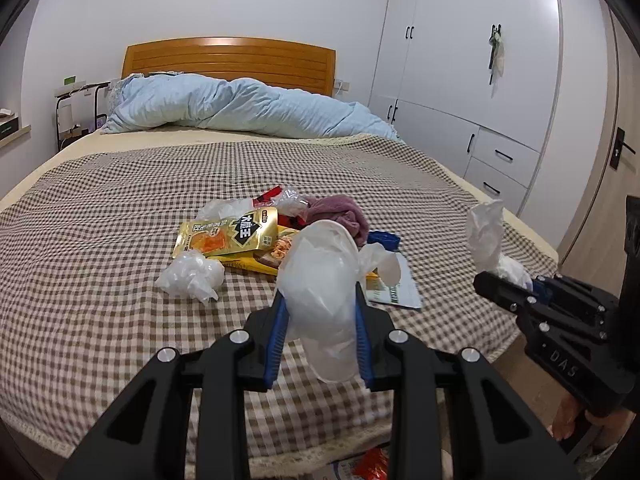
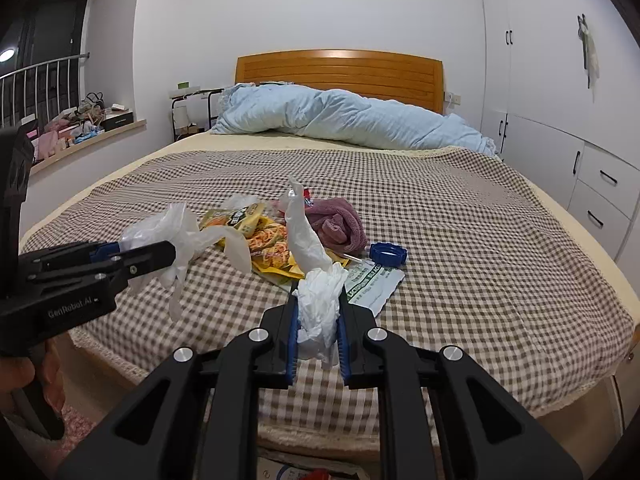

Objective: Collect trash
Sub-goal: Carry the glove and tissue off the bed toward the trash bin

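Note:
My left gripper is shut on a translucent plastic bag, lifted above the bed's near edge; the right wrist view shows the left gripper with the bag hanging from it. My right gripper is shut on a crumpled white plastic piece that trails up in a long strip. In the left wrist view the right gripper holds it aloft. On the checked bedcover lie yellow snack packets, a plastic wad, a blue cap and a green-white wrapper.
A purple towel lies among the litter. A blue duvet is bunched by the wooden headboard. White wardrobes line the right wall; a cluttered sill is on the left. Red-and-white packaging lies on the floor below the bed's edge.

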`<state>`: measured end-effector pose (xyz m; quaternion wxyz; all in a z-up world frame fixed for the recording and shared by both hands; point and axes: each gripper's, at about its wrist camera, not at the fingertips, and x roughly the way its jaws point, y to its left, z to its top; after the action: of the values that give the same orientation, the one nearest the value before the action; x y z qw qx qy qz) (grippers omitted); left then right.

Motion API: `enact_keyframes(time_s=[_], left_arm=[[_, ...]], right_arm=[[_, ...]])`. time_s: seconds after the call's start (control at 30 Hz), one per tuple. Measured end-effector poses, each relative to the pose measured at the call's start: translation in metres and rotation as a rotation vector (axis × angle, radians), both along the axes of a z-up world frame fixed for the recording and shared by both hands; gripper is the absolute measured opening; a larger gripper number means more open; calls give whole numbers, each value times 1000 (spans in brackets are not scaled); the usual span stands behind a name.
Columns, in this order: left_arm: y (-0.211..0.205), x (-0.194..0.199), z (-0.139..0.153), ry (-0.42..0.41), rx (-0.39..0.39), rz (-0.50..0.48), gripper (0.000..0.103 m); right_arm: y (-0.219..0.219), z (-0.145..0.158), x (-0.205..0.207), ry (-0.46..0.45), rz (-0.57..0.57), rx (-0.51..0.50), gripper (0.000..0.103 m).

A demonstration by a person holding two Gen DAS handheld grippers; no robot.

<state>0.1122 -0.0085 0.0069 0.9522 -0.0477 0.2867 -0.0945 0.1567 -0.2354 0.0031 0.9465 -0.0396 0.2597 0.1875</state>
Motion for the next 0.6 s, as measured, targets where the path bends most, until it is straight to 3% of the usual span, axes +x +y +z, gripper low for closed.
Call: enact_keyframes(time_s=[0.33, 0.6], left_arm=[[-11, -50, 18, -12, 10, -11, 28], [-21, -83, 14, 10, 22, -32, 28]], right_arm=[[-22, -2, -42, 18, -25, 23, 16], [-34, -6, -74, 30, -38, 24, 16]])
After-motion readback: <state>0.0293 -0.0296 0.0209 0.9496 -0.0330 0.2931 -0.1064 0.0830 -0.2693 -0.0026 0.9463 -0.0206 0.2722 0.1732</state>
